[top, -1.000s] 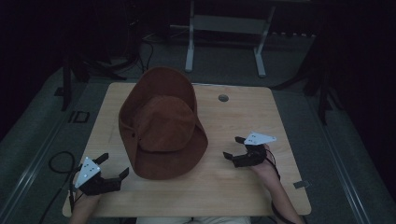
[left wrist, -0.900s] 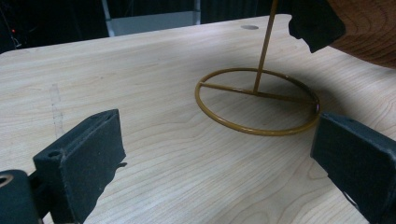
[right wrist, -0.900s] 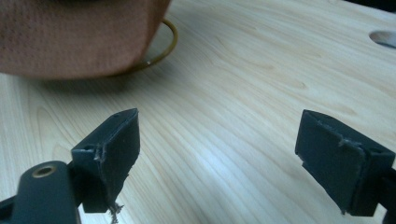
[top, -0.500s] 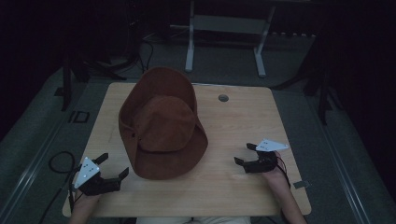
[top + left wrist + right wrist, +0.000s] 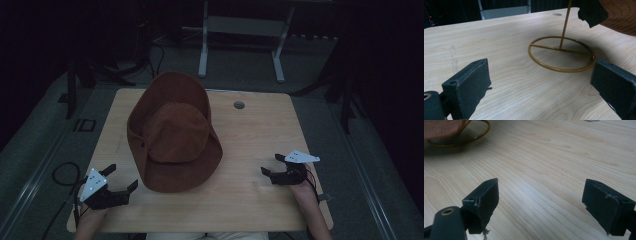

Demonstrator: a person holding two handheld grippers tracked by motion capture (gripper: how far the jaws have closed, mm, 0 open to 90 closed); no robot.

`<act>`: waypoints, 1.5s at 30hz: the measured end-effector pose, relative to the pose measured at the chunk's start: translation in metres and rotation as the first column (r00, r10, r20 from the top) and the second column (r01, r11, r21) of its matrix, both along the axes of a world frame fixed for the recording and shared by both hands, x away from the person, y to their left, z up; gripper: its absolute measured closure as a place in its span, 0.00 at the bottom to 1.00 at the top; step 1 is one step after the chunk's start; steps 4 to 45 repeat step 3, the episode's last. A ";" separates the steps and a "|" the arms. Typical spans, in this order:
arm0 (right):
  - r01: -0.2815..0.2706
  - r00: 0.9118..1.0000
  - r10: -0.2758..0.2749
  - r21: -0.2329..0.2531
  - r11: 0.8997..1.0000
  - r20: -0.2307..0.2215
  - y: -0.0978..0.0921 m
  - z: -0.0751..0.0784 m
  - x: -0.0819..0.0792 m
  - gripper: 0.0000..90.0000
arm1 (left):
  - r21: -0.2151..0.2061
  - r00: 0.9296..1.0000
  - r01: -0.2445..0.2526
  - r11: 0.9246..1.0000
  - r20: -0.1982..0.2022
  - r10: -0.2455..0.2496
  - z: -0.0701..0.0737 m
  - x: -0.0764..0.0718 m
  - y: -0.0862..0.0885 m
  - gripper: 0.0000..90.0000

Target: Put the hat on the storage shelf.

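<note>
A brown brimmed hat [image 5: 172, 132] sits on a thin gold wire stand over the middle of the wooden table [image 5: 250, 130]. The stand's ring base [image 5: 561, 53] and upright rod [image 5: 565, 23] show in the left gripper view, under the hat's brim [image 5: 621, 15]. At the near left corner my left gripper [image 5: 121, 177] rests open, empty, just short of the brim. My right gripper [image 5: 272, 165] is open and empty at the near right, well away from the hat. In the right gripper view the hat [image 5: 442, 128] and ring [image 5: 482, 130] sit at the top left.
A round cable hole [image 5: 239, 105] is in the table's far side. Behind the table stands a white metal frame [image 5: 240, 30] on the floor. Dark cables [image 5: 62, 175] lie on the floor at the left. Bare wood lies between the hat and the right gripper.
My right gripper has drawn back from the hat's brim toward the near right edge of the table. The left gripper and the hat have stayed put.
</note>
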State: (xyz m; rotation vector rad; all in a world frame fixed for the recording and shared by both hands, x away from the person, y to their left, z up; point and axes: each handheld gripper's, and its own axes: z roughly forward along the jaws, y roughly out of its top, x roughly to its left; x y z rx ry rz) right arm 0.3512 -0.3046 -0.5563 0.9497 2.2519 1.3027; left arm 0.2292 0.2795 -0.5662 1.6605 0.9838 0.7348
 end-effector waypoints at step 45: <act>-0.003 1.000 0.003 -0.006 1.000 0.003 0.001 0.000 0.000 0.15 | -0.001 1.000 0.002 1.000 0.001 -0.002 0.000 0.000 0.000 0.04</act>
